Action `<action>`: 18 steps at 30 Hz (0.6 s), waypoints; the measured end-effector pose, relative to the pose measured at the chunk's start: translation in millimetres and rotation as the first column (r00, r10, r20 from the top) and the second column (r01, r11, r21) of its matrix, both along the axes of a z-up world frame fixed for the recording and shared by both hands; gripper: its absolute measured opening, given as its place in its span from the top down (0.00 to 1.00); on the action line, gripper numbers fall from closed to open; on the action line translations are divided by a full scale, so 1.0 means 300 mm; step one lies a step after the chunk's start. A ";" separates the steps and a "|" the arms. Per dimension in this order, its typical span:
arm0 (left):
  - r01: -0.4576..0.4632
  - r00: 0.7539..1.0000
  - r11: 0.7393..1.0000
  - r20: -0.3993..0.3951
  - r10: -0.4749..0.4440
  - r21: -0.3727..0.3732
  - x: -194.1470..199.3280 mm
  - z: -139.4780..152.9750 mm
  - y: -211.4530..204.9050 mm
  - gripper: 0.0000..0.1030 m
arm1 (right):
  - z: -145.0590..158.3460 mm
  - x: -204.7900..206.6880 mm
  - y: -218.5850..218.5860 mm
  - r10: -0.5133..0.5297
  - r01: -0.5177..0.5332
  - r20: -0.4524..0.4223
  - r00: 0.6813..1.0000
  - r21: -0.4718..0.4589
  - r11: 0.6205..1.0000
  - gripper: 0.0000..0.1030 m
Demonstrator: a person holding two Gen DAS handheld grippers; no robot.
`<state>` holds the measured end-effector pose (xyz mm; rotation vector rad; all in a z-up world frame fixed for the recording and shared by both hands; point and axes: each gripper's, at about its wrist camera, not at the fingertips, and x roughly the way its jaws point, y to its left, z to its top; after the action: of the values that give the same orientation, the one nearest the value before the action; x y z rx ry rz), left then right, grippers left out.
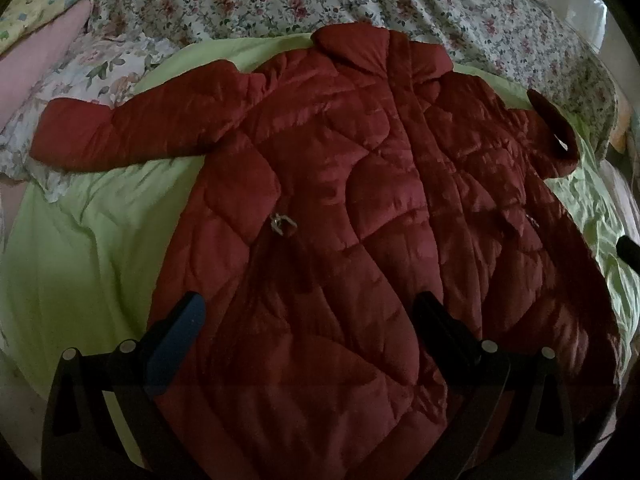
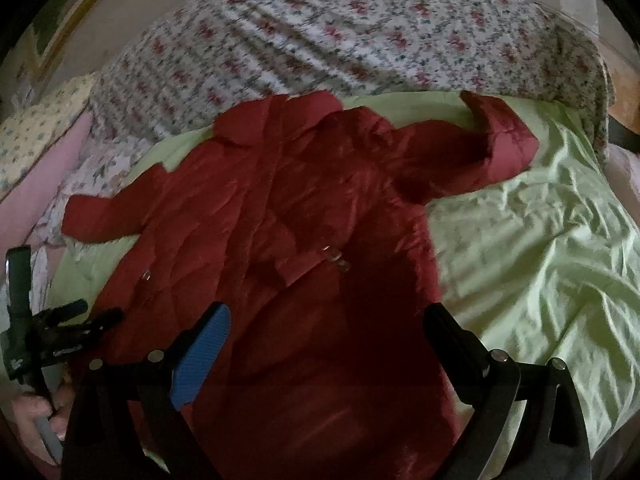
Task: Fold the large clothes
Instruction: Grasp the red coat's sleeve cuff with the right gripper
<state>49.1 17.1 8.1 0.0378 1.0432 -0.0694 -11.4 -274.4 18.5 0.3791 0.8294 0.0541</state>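
Quilted red coat (image 1: pixel 360 208); rumpled green sheet (image 1: pixel 92 248)

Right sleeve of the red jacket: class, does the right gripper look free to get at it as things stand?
Probably yes. The right gripper is open and holds nothing, and the right sleeve lies bent on the green sheet with nothing on it. Only the jacket's body lies between.
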 end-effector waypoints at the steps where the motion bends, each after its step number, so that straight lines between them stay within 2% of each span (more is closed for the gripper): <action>1: -0.001 1.000 1.000 0.000 0.001 0.002 0.008 0.003 0.000 0.00 | 0.000 0.006 -0.014 -0.007 0.007 -0.001 1.000 0.000 1.000 0.05; 10: -0.023 1.000 0.999 0.006 0.023 -0.033 0.096 0.029 0.019 0.00 | 0.001 0.111 -0.200 -0.109 0.109 -0.016 0.994 -0.006 0.994 0.05; 13: -0.025 1.000 0.999 0.011 0.026 -0.023 0.132 0.038 0.021 0.00 | 0.003 0.157 -0.269 -0.142 0.142 -0.009 0.990 -0.006 0.990 0.05; 18: -0.031 0.999 0.999 0.017 0.031 -0.022 0.193 0.042 0.024 0.00 | -0.014 0.290 -0.419 -0.232 0.232 0.004 0.973 -0.043 0.972 0.06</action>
<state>107.1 24.3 20.6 0.0026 1.0254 -0.0523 75.6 -400.0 14.4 0.4334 0.7816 -0.1810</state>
